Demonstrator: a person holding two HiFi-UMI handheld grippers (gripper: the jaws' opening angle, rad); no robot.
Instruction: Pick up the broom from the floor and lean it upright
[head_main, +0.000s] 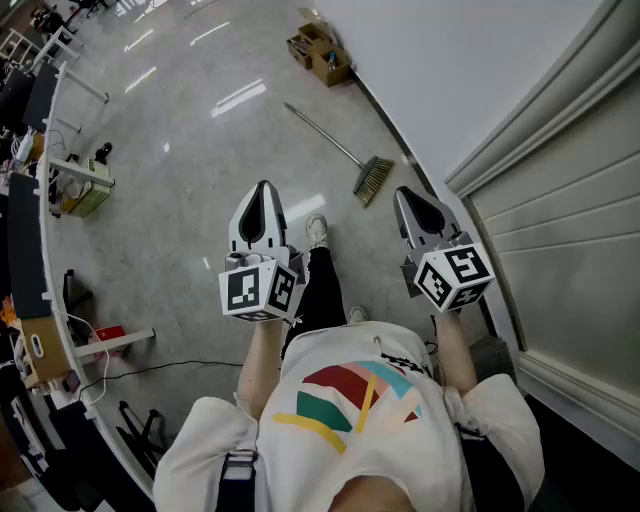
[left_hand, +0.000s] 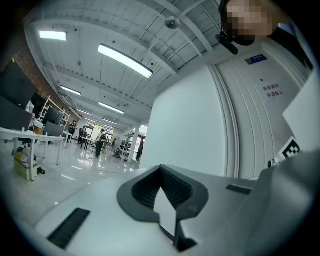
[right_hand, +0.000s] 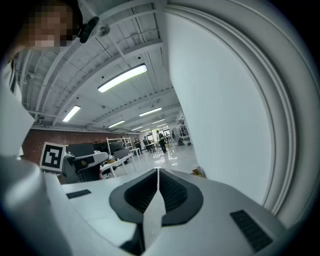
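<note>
The broom (head_main: 368, 180) lies flat on the shiny grey floor by the white wall. Its thin handle (head_main: 320, 130) runs up-left from the bristle head. In the head view I hold both grippers out level at waist height, well above and short of the broom. The left gripper (head_main: 263, 188) is shut and empty, left of the bristle head. The right gripper (head_main: 403, 193) is also shut and empty, just right of the head. In the gripper views, the left gripper (left_hand: 161, 168) and the right gripper (right_hand: 158, 171) each show jaws pressed together, and the broom is not visible.
Open cardboard boxes (head_main: 320, 52) sit by the wall beyond the broom. A ribbed roller door (head_main: 570, 210) fills the right side. Desks and clutter (head_main: 80, 185) line the left, with a black cable (head_main: 150, 372) on the floor. My shoe (head_main: 317, 230) is between the grippers.
</note>
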